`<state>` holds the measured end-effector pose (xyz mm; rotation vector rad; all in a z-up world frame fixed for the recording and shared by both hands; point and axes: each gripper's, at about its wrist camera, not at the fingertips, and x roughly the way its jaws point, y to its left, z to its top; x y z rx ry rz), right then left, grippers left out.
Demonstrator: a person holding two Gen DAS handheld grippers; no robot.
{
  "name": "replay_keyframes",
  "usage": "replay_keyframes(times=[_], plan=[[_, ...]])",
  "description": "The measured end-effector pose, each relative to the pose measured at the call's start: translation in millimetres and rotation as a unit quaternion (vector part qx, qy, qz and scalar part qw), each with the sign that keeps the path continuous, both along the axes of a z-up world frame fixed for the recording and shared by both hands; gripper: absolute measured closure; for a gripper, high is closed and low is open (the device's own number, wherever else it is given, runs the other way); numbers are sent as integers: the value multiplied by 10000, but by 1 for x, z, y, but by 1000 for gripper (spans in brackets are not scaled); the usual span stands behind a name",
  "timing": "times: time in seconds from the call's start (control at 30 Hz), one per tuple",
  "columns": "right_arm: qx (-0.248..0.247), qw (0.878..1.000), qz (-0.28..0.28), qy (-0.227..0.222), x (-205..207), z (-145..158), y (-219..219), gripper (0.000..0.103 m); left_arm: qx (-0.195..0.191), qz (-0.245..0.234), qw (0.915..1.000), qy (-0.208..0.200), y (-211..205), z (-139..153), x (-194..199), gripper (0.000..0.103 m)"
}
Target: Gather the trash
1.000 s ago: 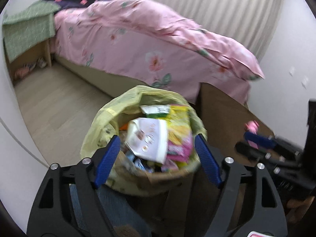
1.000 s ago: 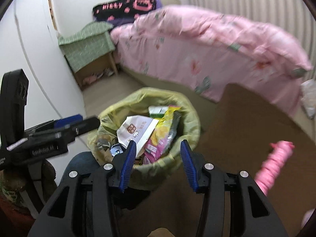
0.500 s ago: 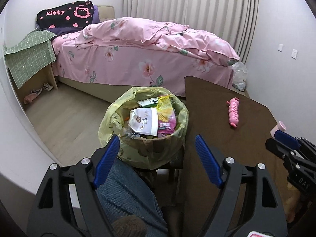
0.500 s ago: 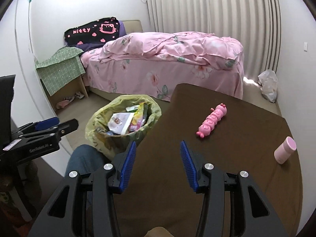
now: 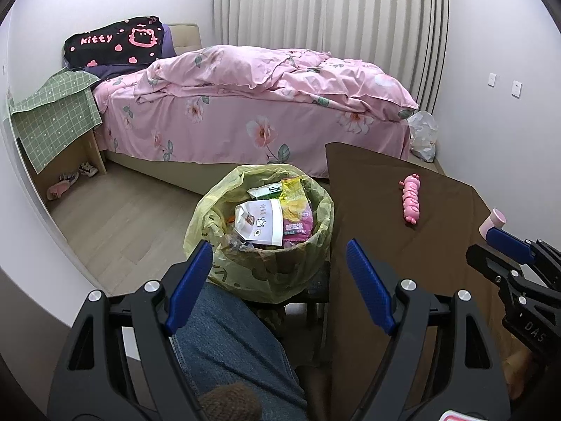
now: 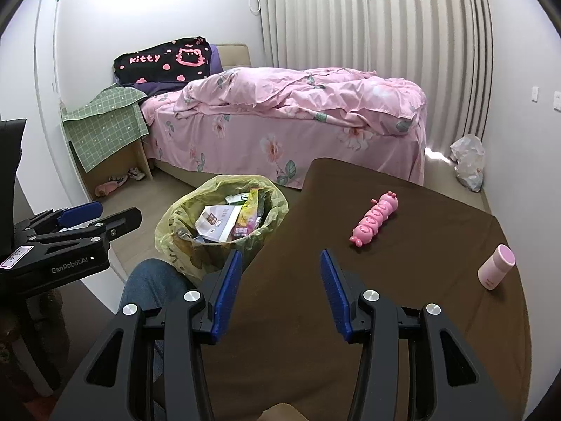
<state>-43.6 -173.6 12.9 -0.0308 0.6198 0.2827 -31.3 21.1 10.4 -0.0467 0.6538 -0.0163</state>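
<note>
A bin lined with a yellow-green bag (image 5: 261, 266) (image 6: 182, 235) stands on the floor left of the brown table (image 5: 403, 252) (image 6: 403, 298). It is full of snack wrappers (image 5: 266, 217) (image 6: 228, 221), white, yellow and pink. My left gripper (image 5: 280, 263) hangs open and empty, back from the bin and above a jeans-clad knee (image 5: 224, 333). Over the table's near left part my right gripper (image 6: 280, 273) is open with nothing between its fingers. Each gripper shows at the edge of the other's view.
A pink caterpillar toy (image 6: 375, 219) (image 5: 410, 203) lies on the table, and a small pink bottle (image 6: 496, 266) rests near its right edge. Behind are a bed with pink floral bedding (image 5: 263, 105), a green-covered side table (image 5: 56, 119) and a plastic bag (image 6: 468, 161) by the curtain.
Both grippers have pulled back and up from just above the bin. The bin now looks smaller and farther, and the table with its toy and bottle has come into view.
</note>
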Motion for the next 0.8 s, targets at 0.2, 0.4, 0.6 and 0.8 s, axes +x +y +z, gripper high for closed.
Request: replay_keyframes(times=[0.2,0.4,0.6,0.8], plan=[[39,10000,-43,12,-1,-1,-2,59,29,-96,9999,34,-5,-2,0,28],[10,10000,-54,1,-1,-2,-3,59,31,-99,9999,30,-6,-2,-1,28],[9,10000,-86,-13,-2,-2,-4,59,12,-167,9999,35,-7,-3,-2,28],[30,9999,-97,-9,-2,-2,-4,59,21,-231,9997,25,-7,-2,-2,28]])
